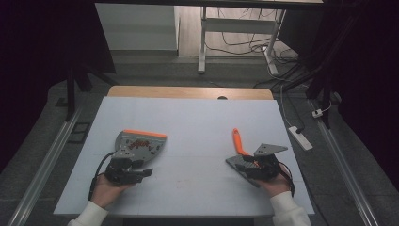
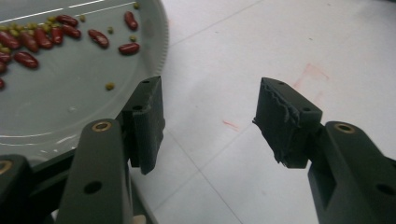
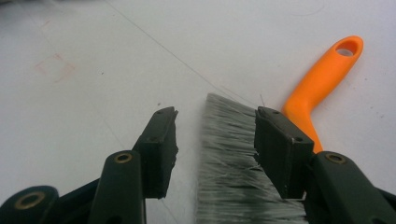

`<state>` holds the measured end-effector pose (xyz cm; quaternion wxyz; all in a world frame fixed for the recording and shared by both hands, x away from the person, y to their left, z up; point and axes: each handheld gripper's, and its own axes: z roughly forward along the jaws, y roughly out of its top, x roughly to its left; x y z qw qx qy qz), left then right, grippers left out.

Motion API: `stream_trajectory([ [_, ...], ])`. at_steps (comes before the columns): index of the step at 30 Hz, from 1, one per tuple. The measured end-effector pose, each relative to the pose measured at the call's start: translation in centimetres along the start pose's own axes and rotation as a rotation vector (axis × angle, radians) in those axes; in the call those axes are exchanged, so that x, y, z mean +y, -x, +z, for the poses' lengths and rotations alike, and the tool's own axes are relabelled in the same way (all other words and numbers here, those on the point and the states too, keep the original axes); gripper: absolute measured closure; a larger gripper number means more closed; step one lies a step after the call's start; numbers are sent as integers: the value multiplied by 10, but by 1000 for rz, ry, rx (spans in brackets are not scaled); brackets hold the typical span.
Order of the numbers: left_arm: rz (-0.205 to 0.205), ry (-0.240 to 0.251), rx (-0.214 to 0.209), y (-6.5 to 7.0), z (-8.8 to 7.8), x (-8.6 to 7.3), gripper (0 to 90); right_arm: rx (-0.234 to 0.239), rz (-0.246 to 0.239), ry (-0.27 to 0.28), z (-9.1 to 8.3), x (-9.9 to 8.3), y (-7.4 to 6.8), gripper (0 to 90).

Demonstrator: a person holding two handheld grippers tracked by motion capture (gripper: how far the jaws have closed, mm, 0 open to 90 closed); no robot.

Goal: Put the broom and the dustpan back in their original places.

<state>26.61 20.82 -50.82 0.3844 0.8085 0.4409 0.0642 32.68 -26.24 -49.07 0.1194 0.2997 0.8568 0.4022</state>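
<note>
The left gripper point(image 2: 208, 121) hangs low over the white worktop point(image 2: 289, 42), its two black jaws apart with nothing between them. A grey dustpan point(image 2: 70, 98) lies just beside the near jaw, its toothed rim curving past that jaw's tip. Red beans point(image 2: 35, 39) and small green peas point(image 2: 109, 86) lie scattered inside the dustpan. Faint red marks stain the worktop beyond the dustpan's rim.

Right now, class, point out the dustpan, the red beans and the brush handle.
dustpan point(image 1: 123, 140): high view, bare grey floor near its left edge.
red beans point(image 2: 28, 41): left gripper view, one bean in the cluster.
brush handle point(image 3: 327, 74): right gripper view, middle of the orange grip.
</note>
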Motion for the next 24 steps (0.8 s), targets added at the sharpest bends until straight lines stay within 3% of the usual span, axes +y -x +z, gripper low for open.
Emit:
stream_trajectory([
  [10,-3,-1,0,2,1,-2,421,-7,-18,33,-5,-3,-1,490],
  [24,-9,0,0,2,1,-3,415,-5,-28,29,-4,-2,-2,490],
])
